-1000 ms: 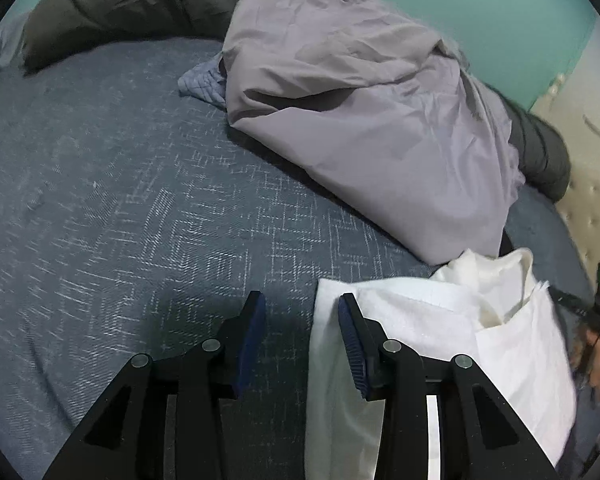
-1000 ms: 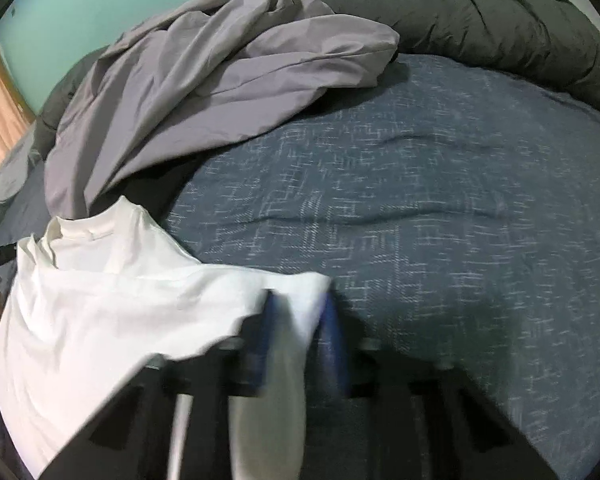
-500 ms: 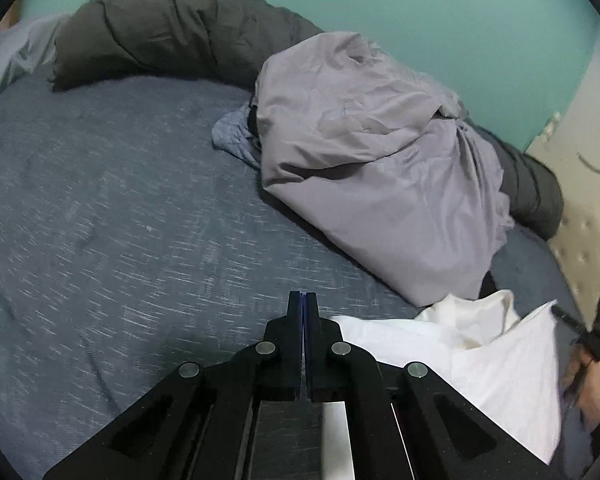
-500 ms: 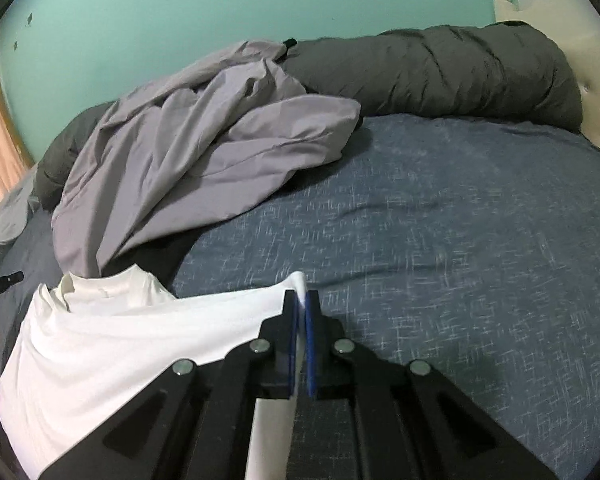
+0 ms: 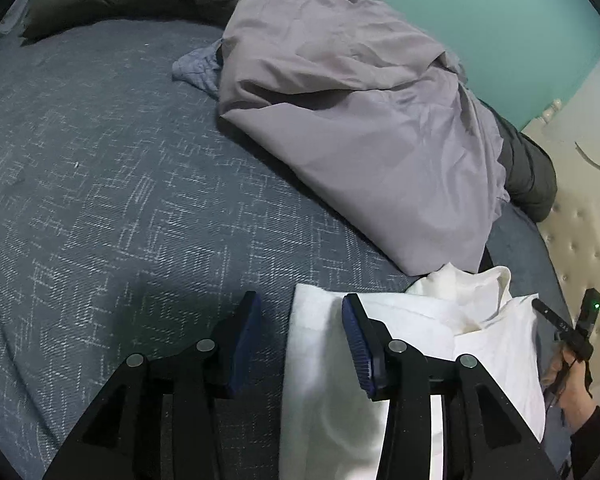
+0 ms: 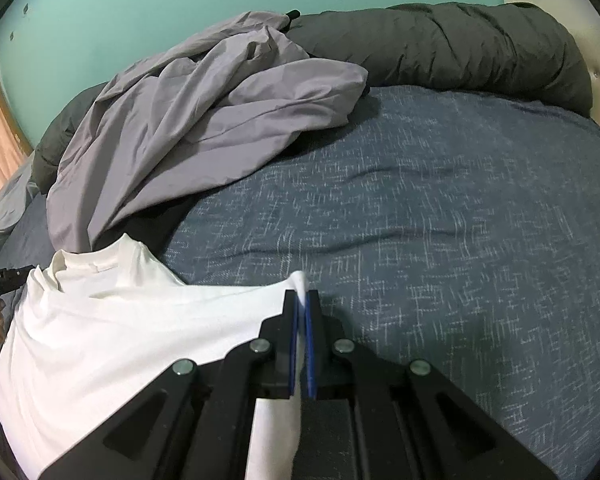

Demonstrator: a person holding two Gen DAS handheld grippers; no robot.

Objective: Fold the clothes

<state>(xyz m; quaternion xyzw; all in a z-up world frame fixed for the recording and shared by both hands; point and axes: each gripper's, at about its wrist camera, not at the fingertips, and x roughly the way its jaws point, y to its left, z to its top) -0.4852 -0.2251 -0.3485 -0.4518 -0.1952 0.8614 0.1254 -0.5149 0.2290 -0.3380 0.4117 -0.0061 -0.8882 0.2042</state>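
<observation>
One white shirt (image 6: 112, 332) lies on the bed (image 6: 440, 240), collar toward the lilac sheet, down at the near edge of the blue crosshatch cover; that's the only garment being worked; the right gripper (image 6: 302, 300) has its jaws pinched tight on one corner of the white shirt, a little tuft of fabric poking up past the blue pads. Over on the other side, the left gripper (image 5: 300, 320) has its jaws opening, standing at a middling gap; the shirt's edge (image 5: 320, 360) lies between them, the right pad resting over the cloth, the left pad over bare bedcover, neither pressing. Count the rest: one crumpled lilac sheet (image 5: 360, 112) heaped behind the shirt; one dark grey duvet (image 6: 460, 48) rolled along the teal wall (image 6: 180, 8); one small bluish checked cloth (image 5: 198, 70) peeking from under the sheet; one cream tufted headboard (image 5: 580, 220) at the side. A hand (image 5: 568, 376) shows at the edge with a green light above it. No writing readable anywhere; a small label on the black device is too blurred to read.
</observation>
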